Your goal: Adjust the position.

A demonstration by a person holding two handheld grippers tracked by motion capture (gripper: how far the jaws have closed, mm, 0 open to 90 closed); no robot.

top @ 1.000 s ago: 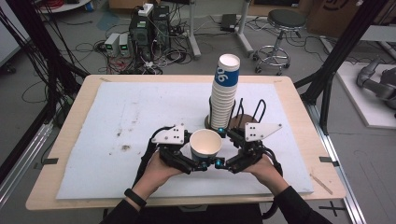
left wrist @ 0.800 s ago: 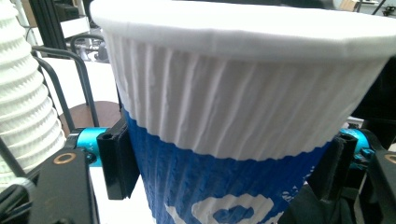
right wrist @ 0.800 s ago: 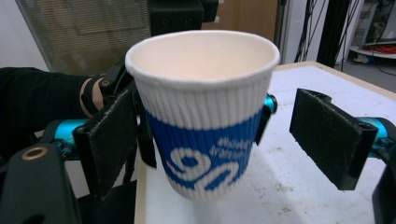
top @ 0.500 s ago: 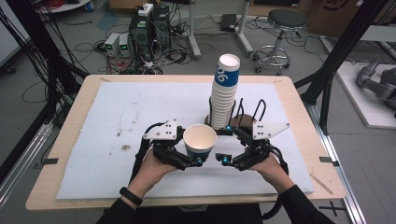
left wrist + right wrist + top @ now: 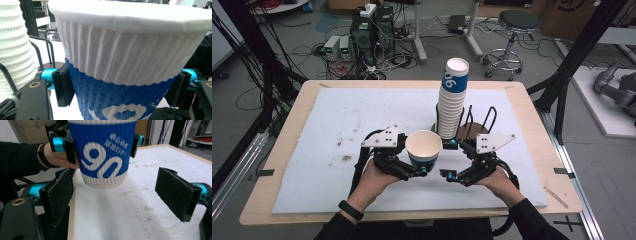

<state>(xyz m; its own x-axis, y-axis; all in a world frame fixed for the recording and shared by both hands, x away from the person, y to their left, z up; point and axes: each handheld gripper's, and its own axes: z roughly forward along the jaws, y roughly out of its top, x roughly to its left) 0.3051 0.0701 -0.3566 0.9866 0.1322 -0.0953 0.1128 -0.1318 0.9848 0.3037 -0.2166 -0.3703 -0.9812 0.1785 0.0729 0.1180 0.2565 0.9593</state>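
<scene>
A ribbed paper cup (image 5: pixel 424 146), white at the rim and blue below with white print, hangs upright just above the mat. My left gripper (image 5: pixel 421 161) is shut on its blue lower part; both pads (image 5: pixel 62 86) press on the cup (image 5: pixel 130 62). The right gripper (image 5: pixel 451 159) sits close to the right of the cup, open, pointing at it. In the right gripper view its fingers (image 5: pixel 60 192) stand wide apart below the cup (image 5: pixel 105 152), with nothing between them. Beyond, the left gripper (image 5: pixel 102 146) clamps the cup.
A tall stack of the same cups (image 5: pixel 452 100) stands in a black wire holder (image 5: pixel 477 127) just behind the grippers. A white mat (image 5: pixel 337 130) with brown stains covers the wooden table (image 5: pixel 287 150). Beyond the table are a stool (image 5: pixel 512 30) and floor electronics.
The left gripper with the cup has edged a little to the left and up, away from the right gripper. The right gripper has hardly moved.
</scene>
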